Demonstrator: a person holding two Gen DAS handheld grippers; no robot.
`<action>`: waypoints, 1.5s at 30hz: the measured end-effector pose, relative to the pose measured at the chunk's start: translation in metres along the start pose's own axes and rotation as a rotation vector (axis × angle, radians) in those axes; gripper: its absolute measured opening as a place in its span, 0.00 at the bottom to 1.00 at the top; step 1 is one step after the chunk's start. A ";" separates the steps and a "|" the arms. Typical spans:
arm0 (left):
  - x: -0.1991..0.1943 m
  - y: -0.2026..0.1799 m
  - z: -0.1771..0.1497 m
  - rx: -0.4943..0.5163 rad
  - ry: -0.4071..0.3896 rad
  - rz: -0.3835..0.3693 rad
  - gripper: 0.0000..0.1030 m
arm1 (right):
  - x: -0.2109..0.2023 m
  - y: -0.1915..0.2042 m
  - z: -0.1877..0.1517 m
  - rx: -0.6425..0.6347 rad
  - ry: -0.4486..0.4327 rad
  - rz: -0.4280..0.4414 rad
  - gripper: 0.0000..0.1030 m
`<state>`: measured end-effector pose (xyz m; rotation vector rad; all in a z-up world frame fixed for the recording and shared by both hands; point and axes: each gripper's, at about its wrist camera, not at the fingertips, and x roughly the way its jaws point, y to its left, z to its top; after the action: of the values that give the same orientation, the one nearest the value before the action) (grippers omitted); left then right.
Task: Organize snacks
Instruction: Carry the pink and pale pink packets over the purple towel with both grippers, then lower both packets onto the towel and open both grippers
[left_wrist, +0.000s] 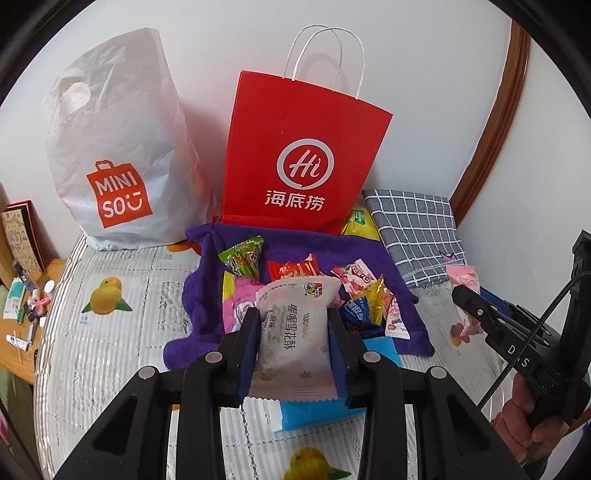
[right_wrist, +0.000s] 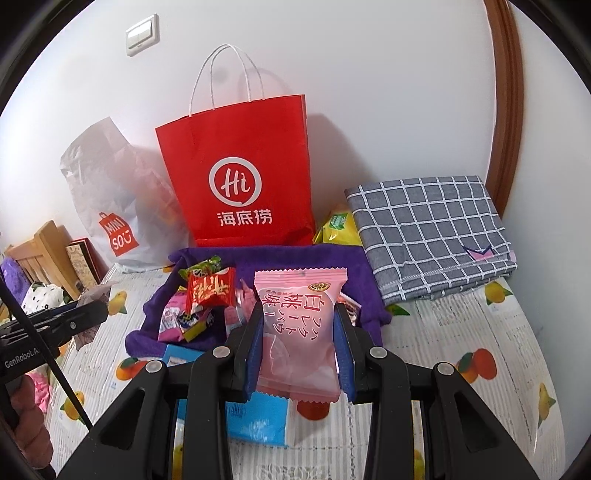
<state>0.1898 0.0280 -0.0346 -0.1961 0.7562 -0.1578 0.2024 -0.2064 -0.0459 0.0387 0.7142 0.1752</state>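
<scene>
A white wall (left_wrist: 229, 44) closes the scene at the back, and in front of it a tabletop (left_wrist: 122, 325) is spread with a fruit-printed cover. Against the wall a white plastic bag (left_wrist: 118, 147) with an orange logo and a red paper bag (left_wrist: 303, 155) with white cord handles are stood side by side, the red one to the right. A folded grey checked cloth (right_wrist: 428, 236) is laid to the right of the red bag, with a yellow packet (right_wrist: 338, 223) wedged between them. In front of the red bag a purple towel (left_wrist: 295, 243) is spread, and a heap of small wrapped snacks (left_wrist: 295, 273) is piled on it, among them a green triangular packet (left_wrist: 243, 258) and a red sachet (left_wrist: 293, 271). A blue packet (right_wrist: 258, 421) lies on the cover at the towel's near edge. The left gripper (left_wrist: 293, 325) is closed on a pale pink-and-white pastry packet (left_wrist: 295, 332), which is pinched upright between the fingers above the heap. The right gripper (right_wrist: 299, 332) is likewise clamped on a pink peach packet (right_wrist: 299, 332), held above the towel's right side.
</scene>
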 end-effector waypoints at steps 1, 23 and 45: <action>0.002 0.000 0.002 0.001 0.001 0.002 0.32 | 0.002 0.000 0.002 0.001 -0.001 0.003 0.34; 0.033 -0.002 0.030 0.022 0.014 0.015 0.32 | 0.045 -0.016 0.027 0.012 0.015 0.006 0.34; 0.065 -0.006 0.036 0.044 0.045 0.017 0.32 | 0.078 -0.025 0.043 0.011 0.036 0.000 0.34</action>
<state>0.2606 0.0123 -0.0508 -0.1448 0.7980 -0.1625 0.2924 -0.2169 -0.0667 0.0465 0.7511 0.1728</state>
